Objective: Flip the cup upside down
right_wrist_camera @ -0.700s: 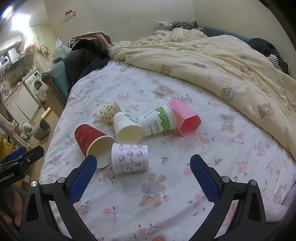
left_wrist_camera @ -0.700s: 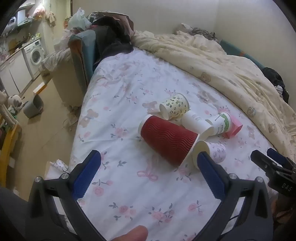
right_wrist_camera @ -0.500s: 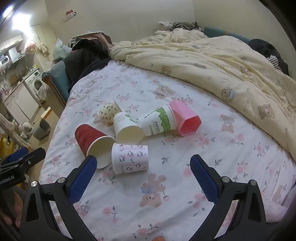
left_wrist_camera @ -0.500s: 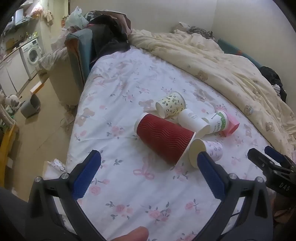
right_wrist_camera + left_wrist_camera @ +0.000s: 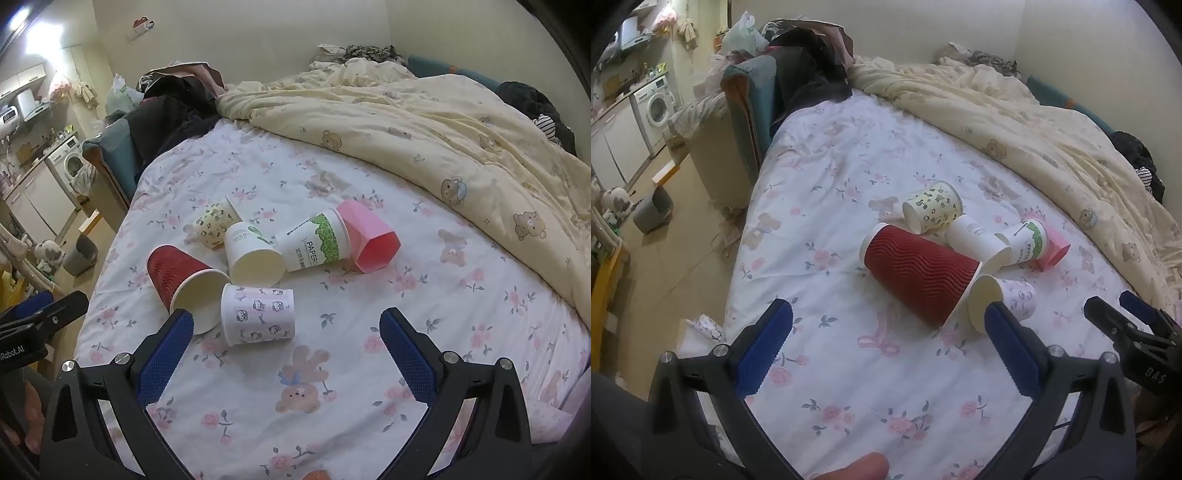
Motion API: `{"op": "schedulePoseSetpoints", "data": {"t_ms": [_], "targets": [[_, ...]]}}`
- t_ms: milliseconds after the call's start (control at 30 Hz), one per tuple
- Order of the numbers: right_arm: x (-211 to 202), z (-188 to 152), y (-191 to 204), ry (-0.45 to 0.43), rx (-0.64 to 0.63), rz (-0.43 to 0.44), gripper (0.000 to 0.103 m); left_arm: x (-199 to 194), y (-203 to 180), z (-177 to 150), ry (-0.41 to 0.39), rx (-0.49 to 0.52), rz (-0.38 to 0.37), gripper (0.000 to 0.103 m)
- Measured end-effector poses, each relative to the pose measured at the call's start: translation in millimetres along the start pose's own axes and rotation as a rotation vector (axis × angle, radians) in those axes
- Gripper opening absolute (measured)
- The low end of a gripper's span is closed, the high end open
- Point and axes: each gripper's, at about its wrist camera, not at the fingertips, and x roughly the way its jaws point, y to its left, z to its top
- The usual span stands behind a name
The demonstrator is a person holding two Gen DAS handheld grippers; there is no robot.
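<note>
Left gripper [image 5: 886, 345] drawn back slightly from red cup [image 5: 919, 273]; both sets of fingers wide apart, empty; right gripper [image 5: 286, 347] unmoved. No cup grasped yet.

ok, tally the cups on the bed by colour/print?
red ribbed cup: 1
pink faceted cup: 1
kitty-print cup: 1
leopard-print cup: 1
green-band PAPER cup: 1
white cup with green leaf: 1
Total: 6, all on their sides.
</note>
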Motion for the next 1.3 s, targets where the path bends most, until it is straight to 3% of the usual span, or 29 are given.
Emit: {"op": "schedulePoseSetpoints", "data": {"t_ms": [1300], "targets": [[-0.6,-0.2,-0.3,0.008,-0.007,-0.009,0.103,1.0,-0.8,-2.9,-0.014,0.008,0.015,0.103]]}}
